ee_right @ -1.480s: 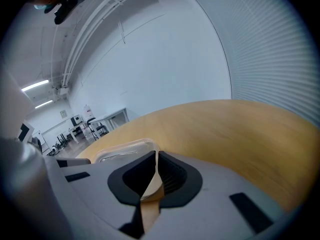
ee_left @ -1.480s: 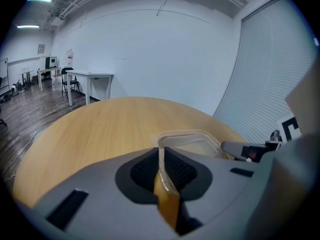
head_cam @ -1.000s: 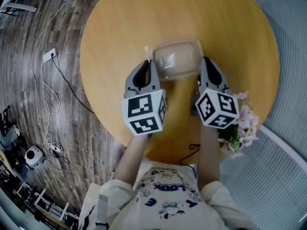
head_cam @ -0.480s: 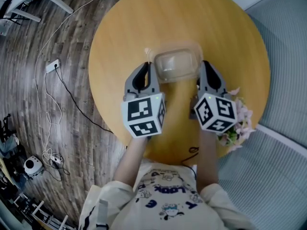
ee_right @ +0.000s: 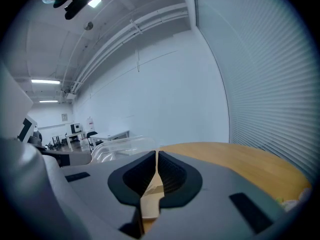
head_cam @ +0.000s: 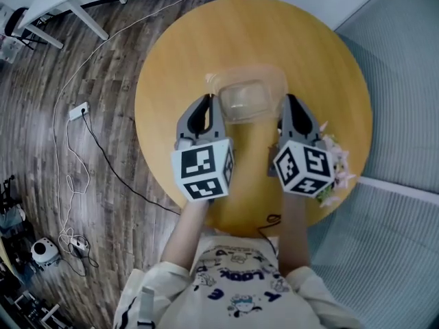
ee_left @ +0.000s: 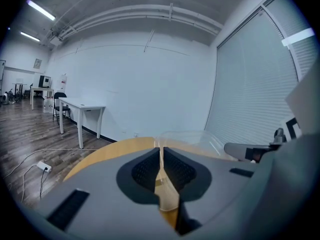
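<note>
Two claws grasp one clear box [head_cam: 245,100] mid-frame, left claw [head_cam: 208,107] and right claw [head_cam: 287,107] clenched on opposite rims, over the bench [head_cam: 171,67].

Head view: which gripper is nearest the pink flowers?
The right gripper; the pink flowers lie beside its marker cube, while the left gripper is across the clear container.

clear tub [head_cam: 245,101]: I count one
grippers beside the tub: two, left gripper [head_cam: 208,104], right gripper [head_cam: 285,104]
flower bunch [head_cam: 333,164] right of tub: one
</note>
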